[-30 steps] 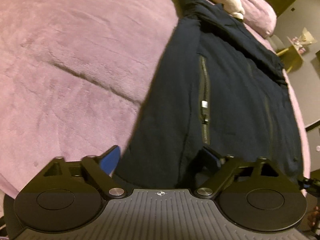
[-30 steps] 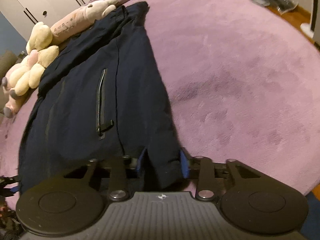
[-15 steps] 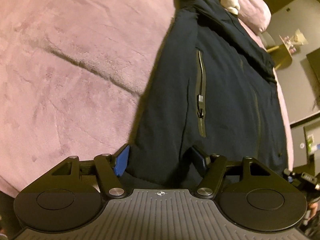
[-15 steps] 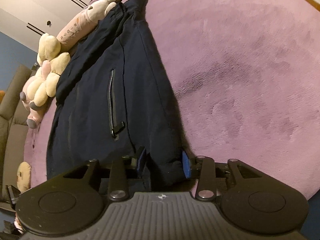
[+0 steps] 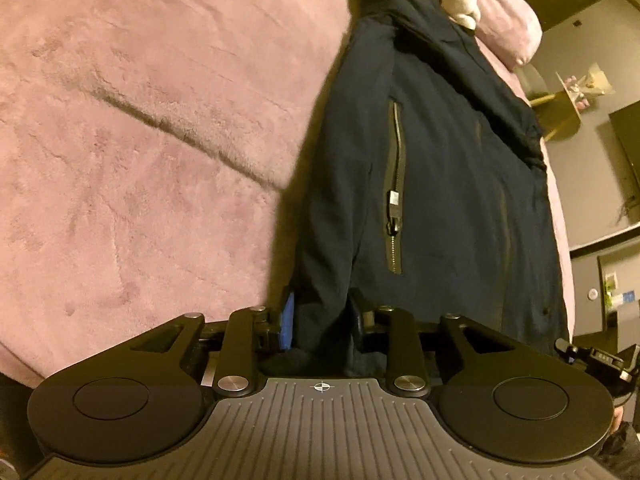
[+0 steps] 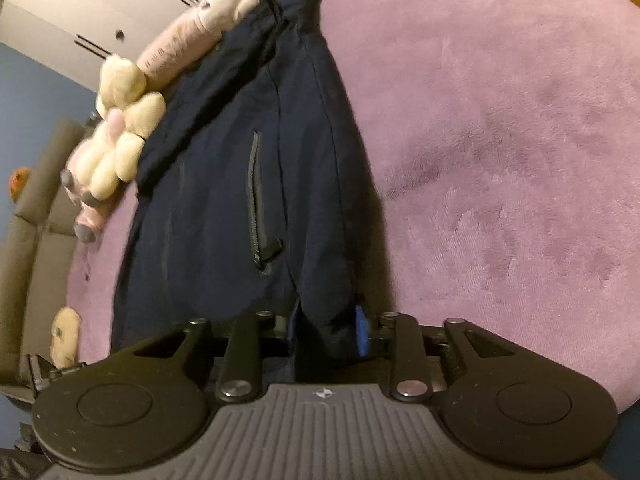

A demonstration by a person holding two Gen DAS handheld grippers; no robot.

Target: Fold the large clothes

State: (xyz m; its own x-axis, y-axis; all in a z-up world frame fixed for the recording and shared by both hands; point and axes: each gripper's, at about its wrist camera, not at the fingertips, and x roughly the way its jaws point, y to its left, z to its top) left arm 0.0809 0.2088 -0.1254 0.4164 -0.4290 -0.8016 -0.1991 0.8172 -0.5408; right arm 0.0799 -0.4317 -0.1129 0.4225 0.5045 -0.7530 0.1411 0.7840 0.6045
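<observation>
A dark navy jacket [image 5: 440, 200] lay flat on the purple bed blanket [image 5: 140, 140]. The left gripper [image 5: 322, 322] was closing its fingers on the jacket's near hem, and the right gripper [image 6: 326, 330] was closing, pinching the opposite hem corner.

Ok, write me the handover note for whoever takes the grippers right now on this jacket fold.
Left gripper: jaws closing, pinching the navy jacket at its near hem corner.
Right gripper: jaws closing on the other near corner.
Jacket lies flat, front up, on the purple blanket; plush toys touch its far side.
Done: both corners gripped.
Left: probably lift the hem and fold toward the collar.
</observation>
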